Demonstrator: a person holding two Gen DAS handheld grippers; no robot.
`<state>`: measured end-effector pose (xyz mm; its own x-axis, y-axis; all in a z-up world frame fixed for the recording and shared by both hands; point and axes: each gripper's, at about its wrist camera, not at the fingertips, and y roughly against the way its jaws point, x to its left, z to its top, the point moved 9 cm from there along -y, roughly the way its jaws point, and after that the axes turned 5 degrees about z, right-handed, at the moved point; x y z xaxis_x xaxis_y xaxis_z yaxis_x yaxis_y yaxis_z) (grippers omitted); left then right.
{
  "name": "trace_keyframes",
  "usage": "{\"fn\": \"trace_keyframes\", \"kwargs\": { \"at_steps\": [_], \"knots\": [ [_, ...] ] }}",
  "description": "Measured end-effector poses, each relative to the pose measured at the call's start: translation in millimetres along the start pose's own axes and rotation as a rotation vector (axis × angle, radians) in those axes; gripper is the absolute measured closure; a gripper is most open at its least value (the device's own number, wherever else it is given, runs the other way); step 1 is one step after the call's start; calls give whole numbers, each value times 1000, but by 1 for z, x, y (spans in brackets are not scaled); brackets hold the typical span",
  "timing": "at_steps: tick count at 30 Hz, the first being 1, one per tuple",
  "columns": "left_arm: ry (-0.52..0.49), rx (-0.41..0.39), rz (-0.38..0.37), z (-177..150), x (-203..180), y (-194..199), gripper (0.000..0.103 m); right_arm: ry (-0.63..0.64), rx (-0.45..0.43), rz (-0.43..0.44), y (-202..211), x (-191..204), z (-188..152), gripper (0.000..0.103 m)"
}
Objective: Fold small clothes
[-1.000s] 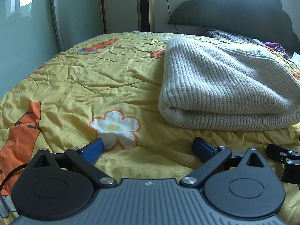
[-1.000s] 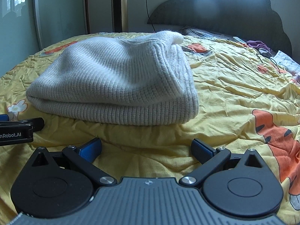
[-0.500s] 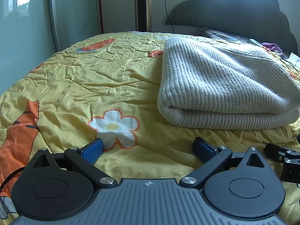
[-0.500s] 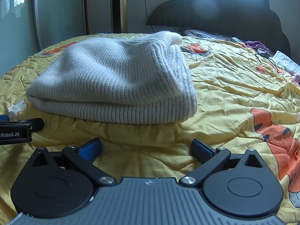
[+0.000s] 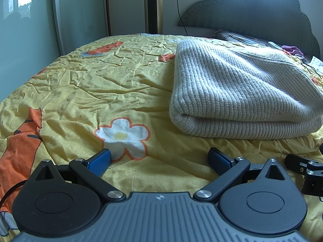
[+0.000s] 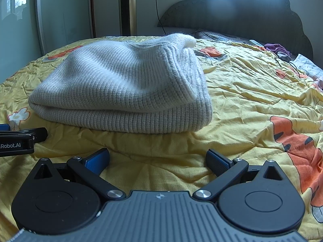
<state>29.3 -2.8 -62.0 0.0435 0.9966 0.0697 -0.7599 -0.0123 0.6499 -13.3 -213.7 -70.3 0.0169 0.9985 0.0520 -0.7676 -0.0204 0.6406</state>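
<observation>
A pale grey ribbed knit garment (image 5: 238, 92) (image 6: 125, 88) lies folded in a thick stack on the yellow bedspread. My left gripper (image 5: 159, 158) stands open just above the quilt, short of the garment's left corner, nothing between its blue pads. My right gripper (image 6: 157, 158) is open too, a little back from the fold's front edge, and holds nothing. Each gripper shows at the edge of the other's view: the right one (image 5: 304, 169), the left one (image 6: 18, 139).
The yellow quilt (image 5: 101, 84) with orange and flower prints covers the bed. A dark padded headboard (image 6: 238, 14) and a pillow stand at the far end, with purple cloth (image 6: 276, 47) and cables beside them. A tower fan (image 5: 153, 6) stands against the wall.
Both grippers have drawn back slightly and tilted, so the folded garment sits a bit farther off. The garment itself has not moved.
</observation>
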Motion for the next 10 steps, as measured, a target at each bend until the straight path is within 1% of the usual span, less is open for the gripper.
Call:
{"fn": "trace_keyframes", "kwargs": {
  "at_steps": [10],
  "knots": [
    [-12, -3, -38, 2, 0, 1, 0, -1, 0, 1, 0, 0, 0, 0]
  ]
}}
